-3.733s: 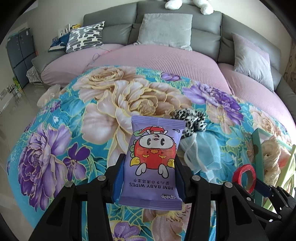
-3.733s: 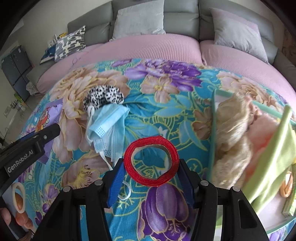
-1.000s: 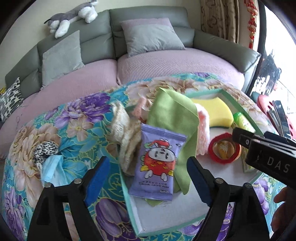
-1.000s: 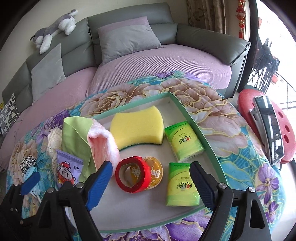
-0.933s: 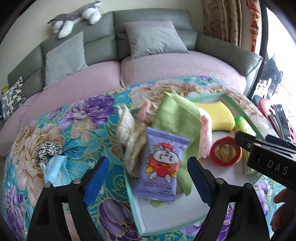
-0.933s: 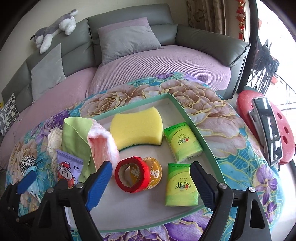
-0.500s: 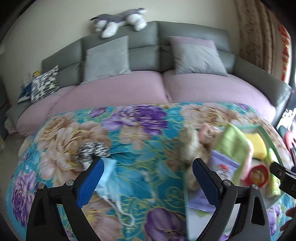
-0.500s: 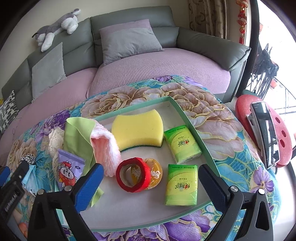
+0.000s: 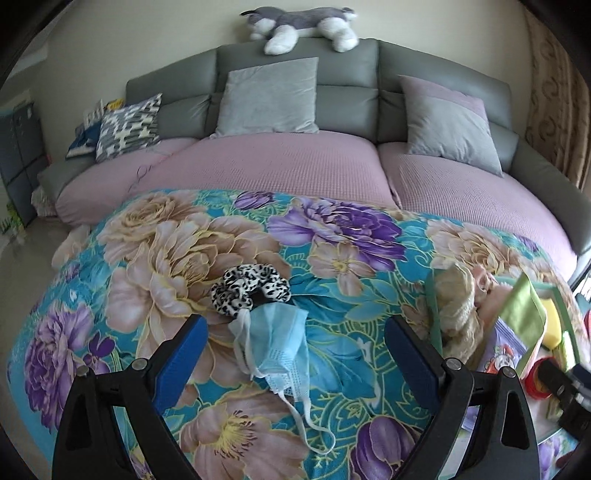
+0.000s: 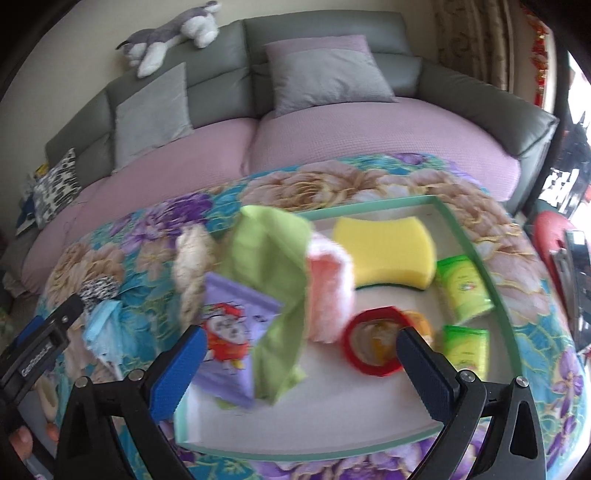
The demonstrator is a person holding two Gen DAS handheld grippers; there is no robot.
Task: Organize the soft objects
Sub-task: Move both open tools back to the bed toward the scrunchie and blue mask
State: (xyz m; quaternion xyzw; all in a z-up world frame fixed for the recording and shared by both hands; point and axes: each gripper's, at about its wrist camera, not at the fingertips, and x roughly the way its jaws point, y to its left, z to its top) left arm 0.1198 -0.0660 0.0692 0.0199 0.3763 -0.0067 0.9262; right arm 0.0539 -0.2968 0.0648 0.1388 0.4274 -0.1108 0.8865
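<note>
My left gripper is open and empty above the floral cloth. A light-blue face mask lies flat between its fingers without touching the pads, and a leopard-print scrunchie lies just beyond. My right gripper stands open and empty over the green-rimmed tray. The tray holds a purple wipes pack, a green cloth, a pink fluffy cloth, a yellow sponge and a red tape ring. The right wrist view is blurred.
Two green tissue packs lie at the tray's right side, and a cream knit piece hangs over its left rim. A grey sofa with cushions and a plush dog is behind. A red stool stands at the right.
The left gripper swung left from the tray to above the mask and scrunchie. Both grippers' jaws widened slightly. The right gripper shifted a little over the tray; wipes and tape stay there.
</note>
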